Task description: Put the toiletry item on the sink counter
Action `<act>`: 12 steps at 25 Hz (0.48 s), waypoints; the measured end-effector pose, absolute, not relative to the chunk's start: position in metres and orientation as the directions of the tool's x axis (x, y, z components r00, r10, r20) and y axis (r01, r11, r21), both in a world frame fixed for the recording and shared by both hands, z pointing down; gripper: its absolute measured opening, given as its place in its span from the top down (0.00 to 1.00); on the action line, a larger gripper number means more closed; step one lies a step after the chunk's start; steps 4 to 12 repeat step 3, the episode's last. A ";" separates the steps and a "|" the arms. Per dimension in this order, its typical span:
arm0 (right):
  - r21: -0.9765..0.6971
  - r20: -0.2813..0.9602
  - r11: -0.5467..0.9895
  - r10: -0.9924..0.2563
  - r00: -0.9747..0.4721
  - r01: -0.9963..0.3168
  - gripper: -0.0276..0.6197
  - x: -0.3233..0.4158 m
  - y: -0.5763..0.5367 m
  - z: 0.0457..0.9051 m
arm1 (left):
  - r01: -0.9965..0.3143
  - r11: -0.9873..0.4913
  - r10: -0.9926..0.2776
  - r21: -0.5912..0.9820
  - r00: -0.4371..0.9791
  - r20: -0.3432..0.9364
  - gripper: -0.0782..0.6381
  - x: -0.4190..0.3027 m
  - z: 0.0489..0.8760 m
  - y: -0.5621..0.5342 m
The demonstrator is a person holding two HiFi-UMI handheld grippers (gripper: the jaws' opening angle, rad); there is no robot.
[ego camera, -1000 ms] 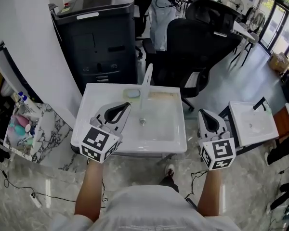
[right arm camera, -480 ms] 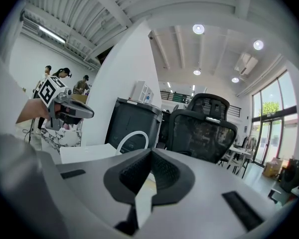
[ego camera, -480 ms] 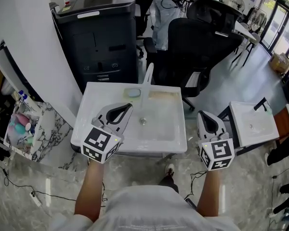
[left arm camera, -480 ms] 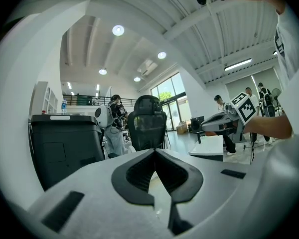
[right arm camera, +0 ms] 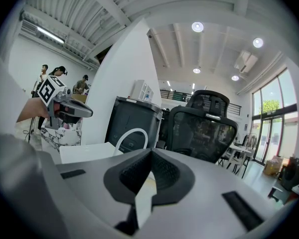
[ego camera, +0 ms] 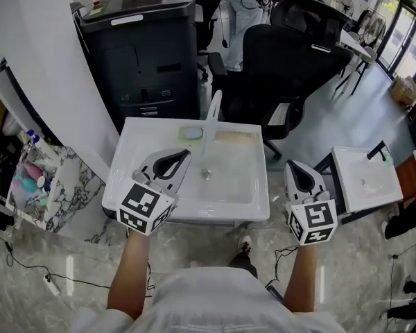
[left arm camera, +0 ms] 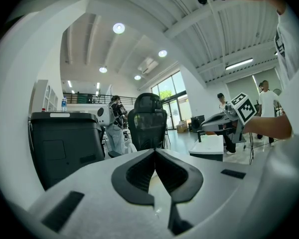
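A white sink [ego camera: 142,141] stands in front of me, with a tall white faucet [ego camera: 211,116] at its back rim and a pale green soap dish [ego camera: 191,133] beside it. Several toiletry bottles [ego camera: 29,179] lie in a bin on the marble counter [ego camera: 73,186] at the left. My left gripper [ego camera: 183,154] hovers over the left part of the basin, shut and empty. Right of the sink, my right gripper [ego camera: 295,164] is also shut with nothing in it. The jaws meet tip to tip in both the left gripper view [left arm camera: 155,151] and the right gripper view [right arm camera: 150,151].
A black copier [ego camera: 139,47] and a black office chair [ego camera: 284,68] stand behind the sink. A second small sink [ego camera: 364,179] sits at the right. A person [ego camera: 239,9] stands at the back. Cables lie on the marble floor [ego camera: 28,276].
Both grippers hold their places. Only the person at the back has shifted a little.
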State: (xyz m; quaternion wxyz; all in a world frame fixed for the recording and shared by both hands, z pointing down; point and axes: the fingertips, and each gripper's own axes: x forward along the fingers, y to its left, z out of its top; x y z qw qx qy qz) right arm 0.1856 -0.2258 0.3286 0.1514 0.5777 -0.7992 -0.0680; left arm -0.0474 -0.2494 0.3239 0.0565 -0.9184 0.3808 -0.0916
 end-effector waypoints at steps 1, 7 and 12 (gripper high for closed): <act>0.283 0.165 0.324 -0.944 -0.287 -0.903 0.96 0.186 -0.226 0.329 | -0.689 -0.703 -0.710 -0.173 0.693 0.126 0.88 -0.047 0.324 -0.250; 0.283 0.167 0.324 -0.943 -0.287 -0.903 0.96 0.187 -0.228 0.330 | -0.690 -0.703 -0.711 -0.172 0.692 0.128 0.88 -0.047 0.325 -0.251; 0.283 0.167 0.324 -0.943 -0.287 -0.903 0.96 0.187 -0.228 0.330 | -0.690 -0.703 -0.711 -0.172 0.692 0.128 0.88 -0.047 0.325 -0.251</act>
